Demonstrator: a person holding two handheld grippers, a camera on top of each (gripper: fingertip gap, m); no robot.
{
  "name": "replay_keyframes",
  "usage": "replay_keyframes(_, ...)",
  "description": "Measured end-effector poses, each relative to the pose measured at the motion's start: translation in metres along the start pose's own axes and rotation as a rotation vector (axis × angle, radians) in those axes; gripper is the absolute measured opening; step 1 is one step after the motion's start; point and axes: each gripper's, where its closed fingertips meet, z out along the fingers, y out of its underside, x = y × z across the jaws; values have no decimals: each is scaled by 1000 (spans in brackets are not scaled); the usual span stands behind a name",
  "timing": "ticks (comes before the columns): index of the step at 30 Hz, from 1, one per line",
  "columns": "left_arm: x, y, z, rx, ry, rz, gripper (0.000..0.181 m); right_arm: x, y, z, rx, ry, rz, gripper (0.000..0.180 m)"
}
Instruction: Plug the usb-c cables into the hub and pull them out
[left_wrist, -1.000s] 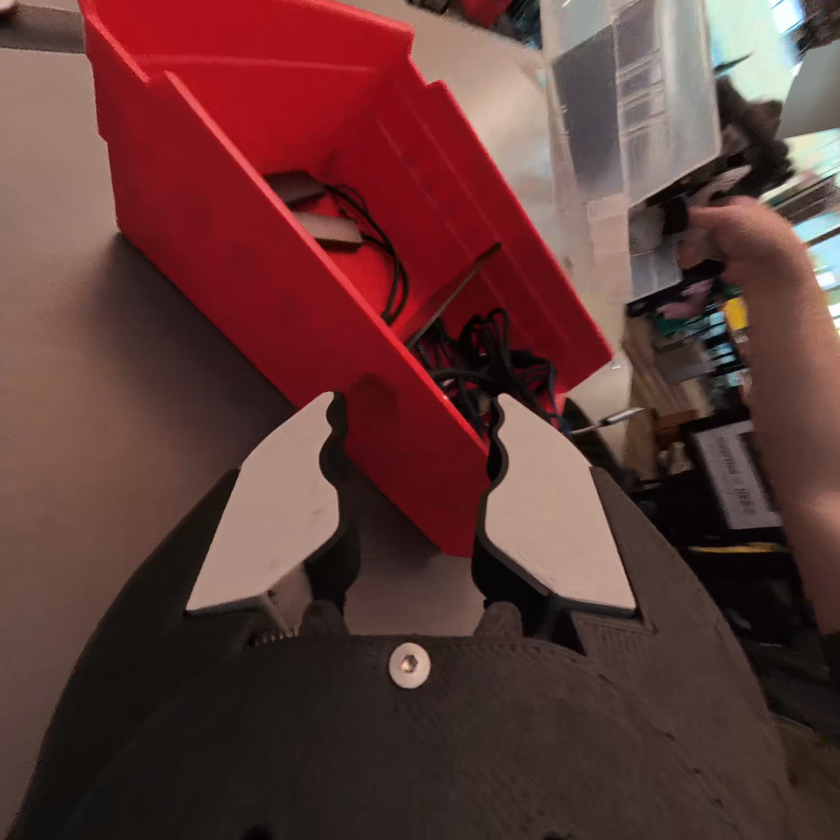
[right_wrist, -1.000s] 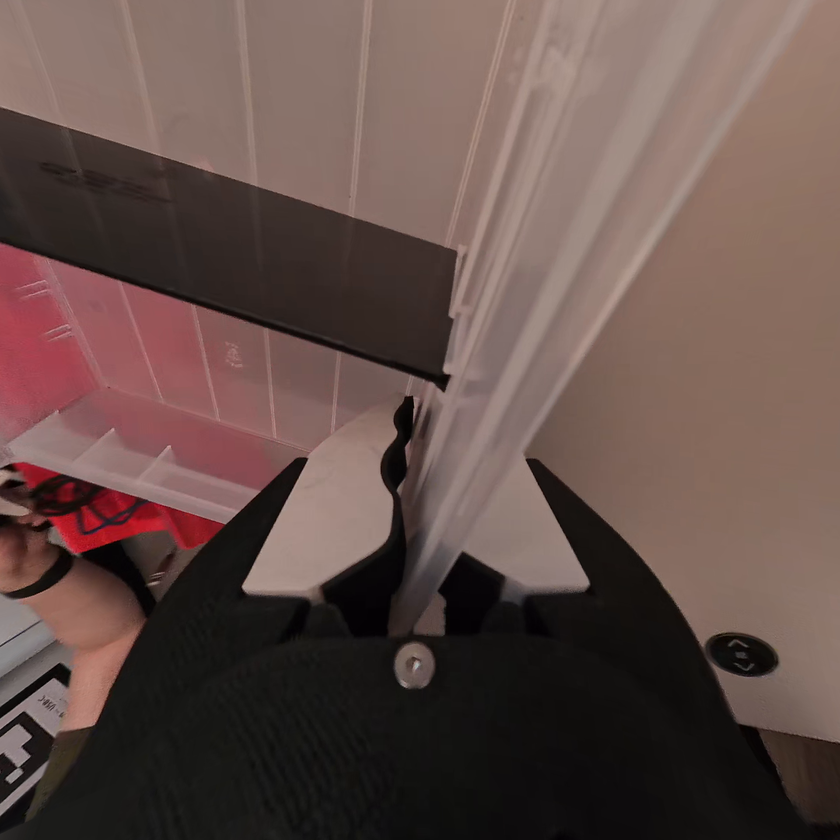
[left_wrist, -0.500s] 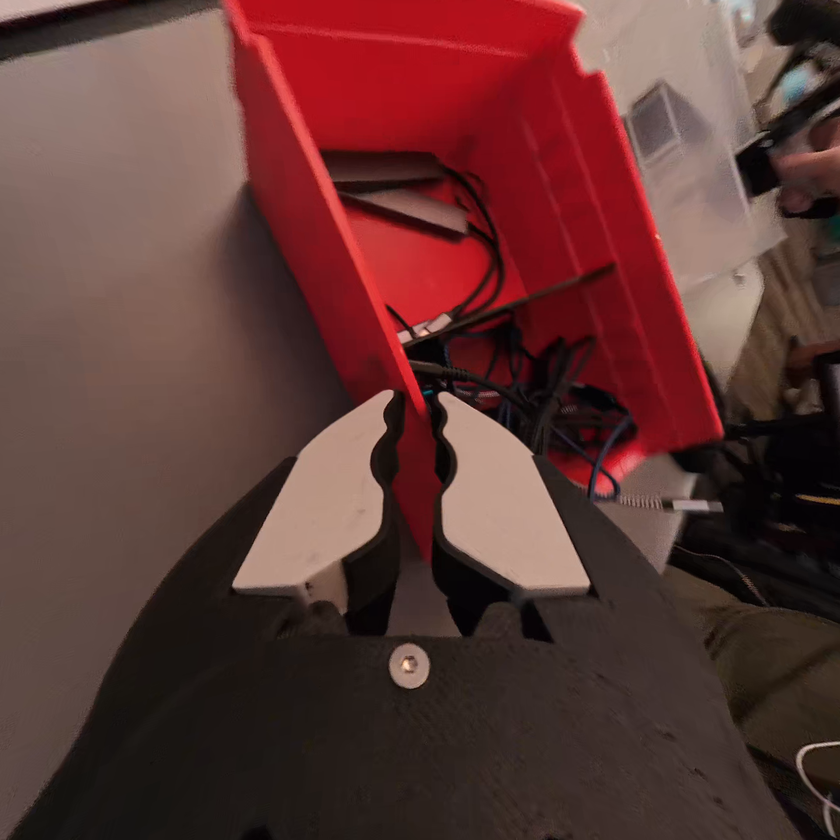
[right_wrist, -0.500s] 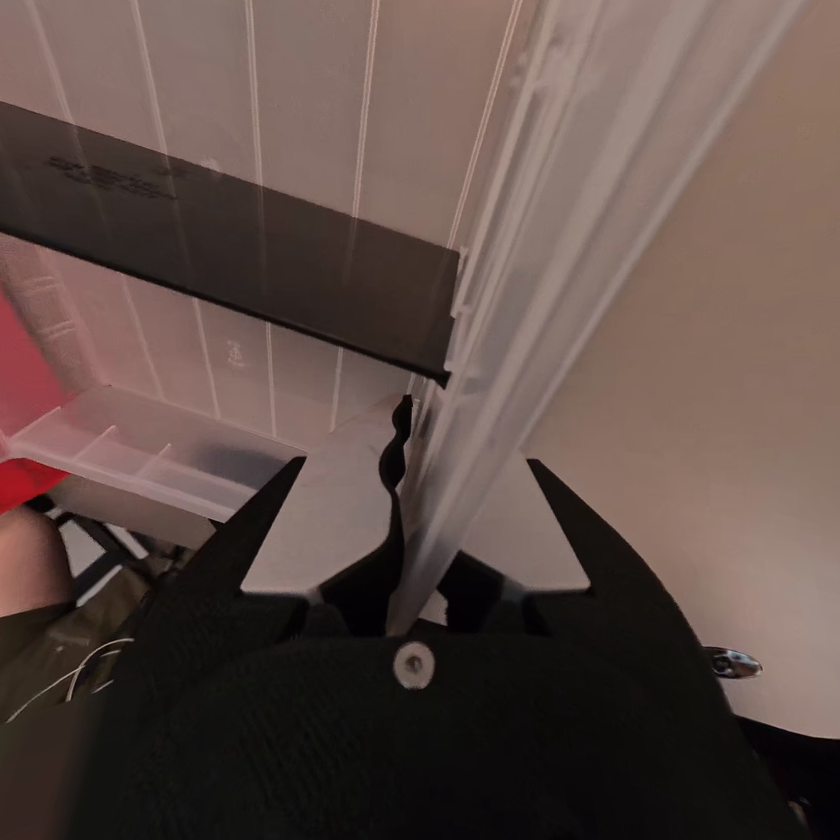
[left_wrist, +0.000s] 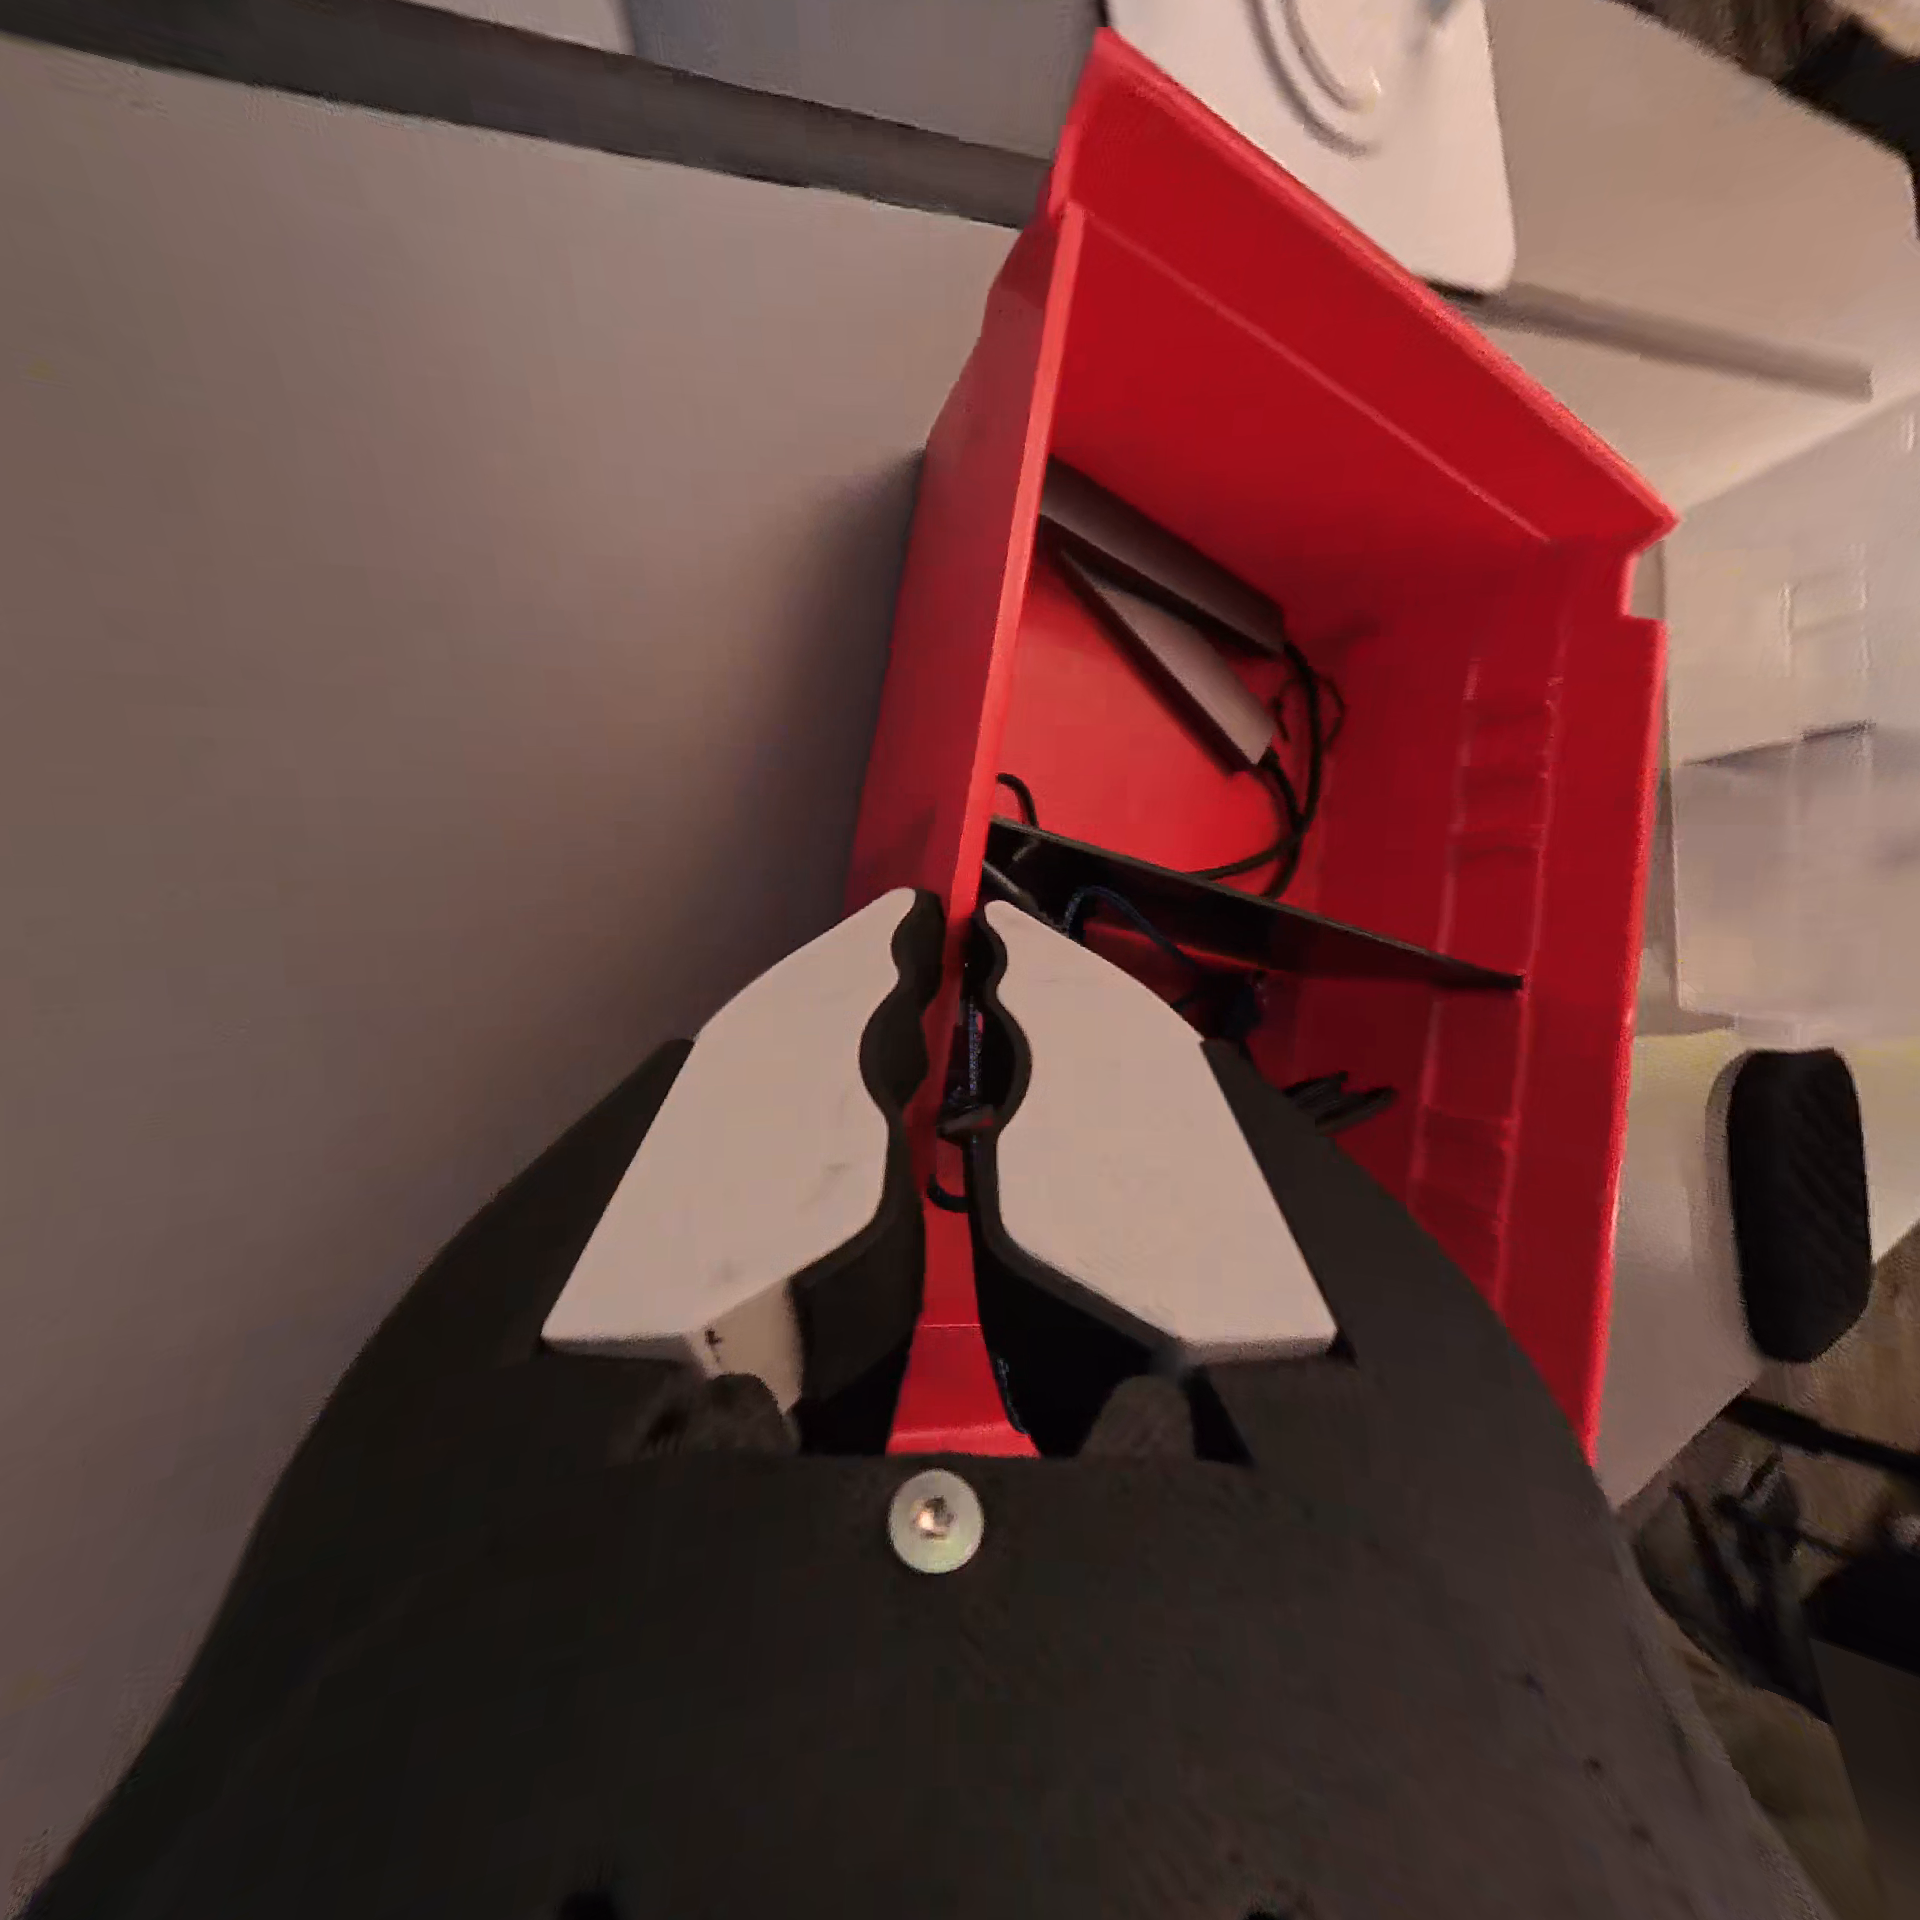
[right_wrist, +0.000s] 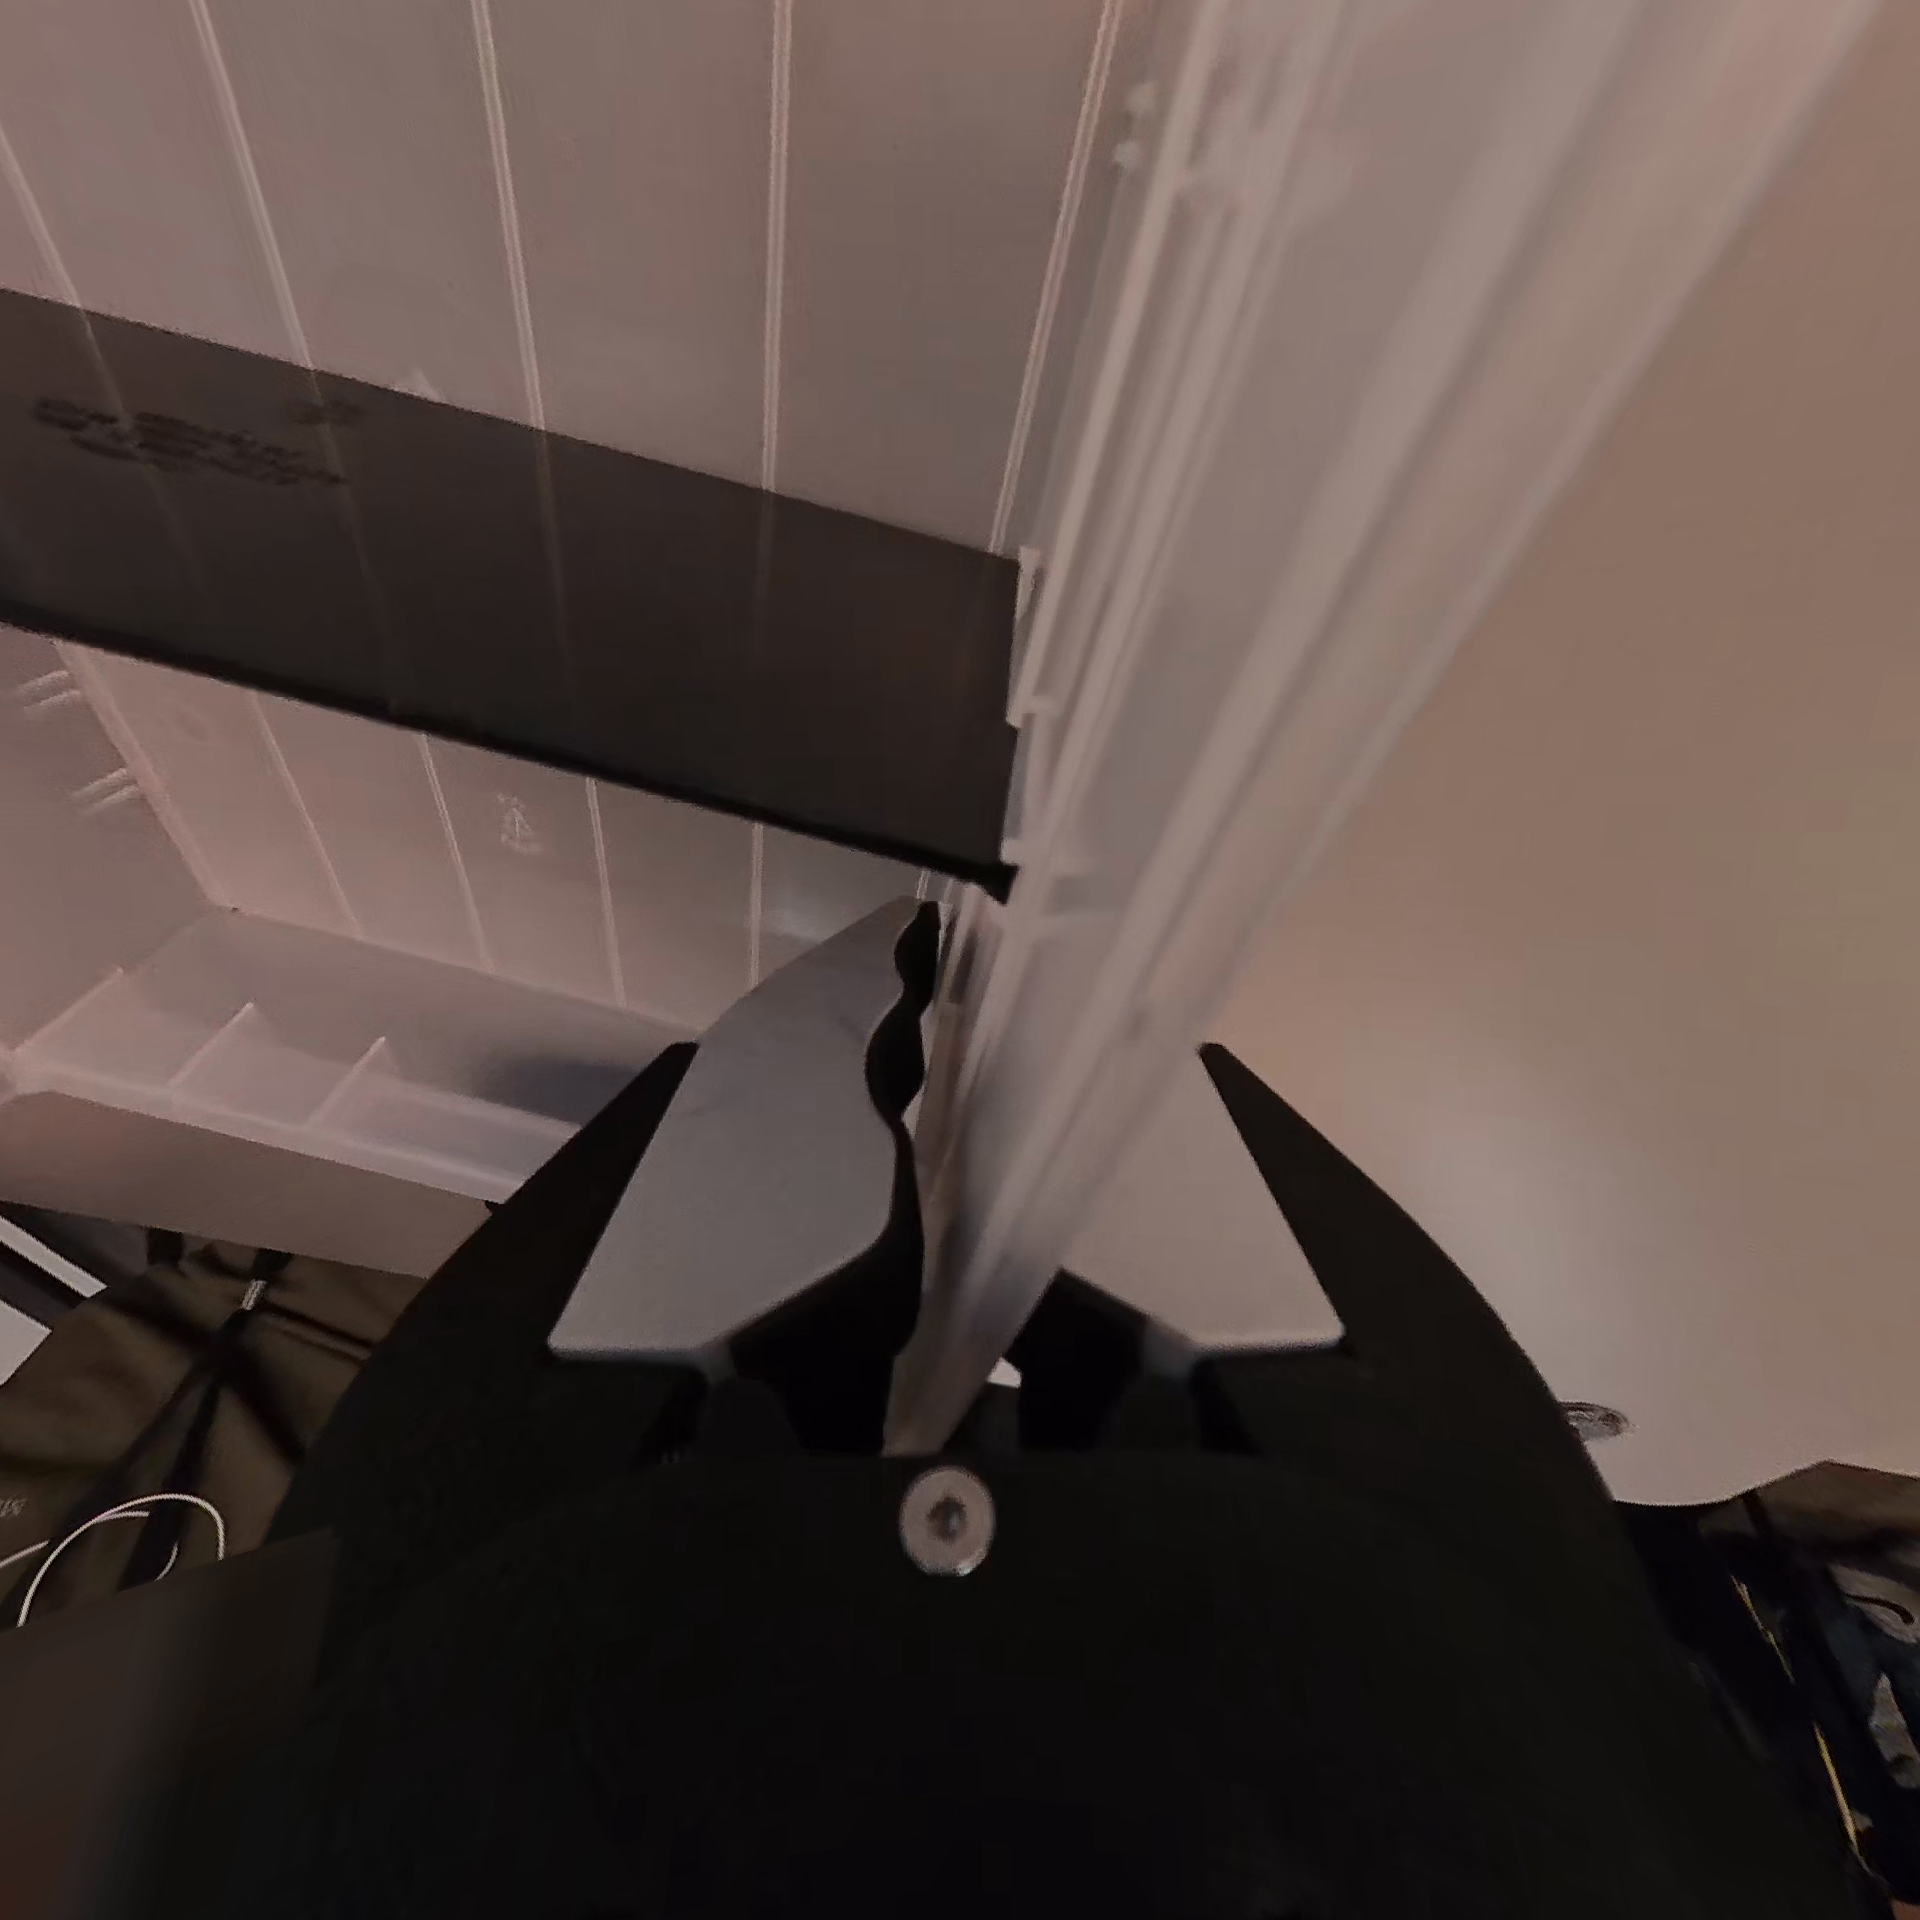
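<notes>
Inspector: Cables (left_wrist: 1273, 821), dark and loose, lie inside the red bin (left_wrist: 1496, 935); none is seen plugged into anything. Judged from that, the plugging and pulling out are both not yet done.

Clerk: And the grippers, nearest first?

Inspector: The left gripper (left_wrist: 951, 1023) has its fingers pinched on the red bin's near side wall, one finger outside and one inside. A thin dark strand runs in the narrow gap beside the wall; whether it is gripped cannot be told. The right gripper (right_wrist: 961, 1049) has its fingers closed on the wall of the clear bin (right_wrist: 623, 312), one finger largely hidden behind that wall.

Clerk: Farther in?

Inspector: One black divider (left_wrist: 1278, 935) crosses the red bin. Beyond it, two flat grey slabs (left_wrist: 1153, 613) lie overlapped at the far end, cords trailing from them; these are probably the hubs. The cable count cannot be fixed, as they are tangled and partly hidden. One dark panel (right_wrist: 520, 623) spans the clear bin, in which no cable shows.

Clerk: Bins?

Inspector: Two, one red and one clear, on a pale table (left_wrist: 416, 520).
</notes>
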Motion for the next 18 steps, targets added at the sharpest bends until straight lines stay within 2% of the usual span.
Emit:
replay_keyframes(7,-61,12,-46,101,-53,-158,5,32,-5,-7,-31,32,26,4)
replay_keyframes(18,-70,13,-54,136,-37,-182,6,54,9,-9,-27,5,130,3)
